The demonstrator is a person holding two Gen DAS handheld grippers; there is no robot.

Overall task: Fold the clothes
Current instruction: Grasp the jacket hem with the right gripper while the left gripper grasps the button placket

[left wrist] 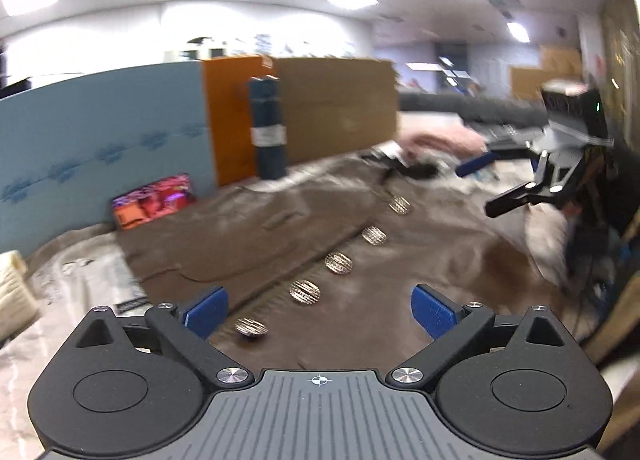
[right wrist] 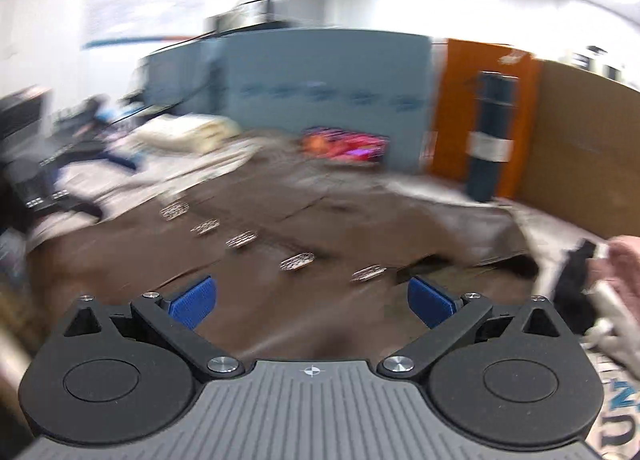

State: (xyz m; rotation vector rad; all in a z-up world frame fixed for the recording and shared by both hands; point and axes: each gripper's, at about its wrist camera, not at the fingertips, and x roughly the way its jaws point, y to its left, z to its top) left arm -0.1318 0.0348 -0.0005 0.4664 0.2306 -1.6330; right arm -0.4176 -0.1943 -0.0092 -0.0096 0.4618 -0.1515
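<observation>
A brown garment lies spread flat on the table, with a row of silver buttons running down its front. My left gripper hovers over the garment's near edge. It is open, its blue pads wide apart and nothing between them. The right wrist view shows the same garment and its buttons, blurred. My right gripper is open above the cloth, with nothing between its pads. In the left wrist view the right gripper hangs over the garment's far right side.
A blue partition, an orange board and a cardboard sheet stand behind the table. A dark blue roll stands upright against them. A colourful packet and pink cloth lie at the back.
</observation>
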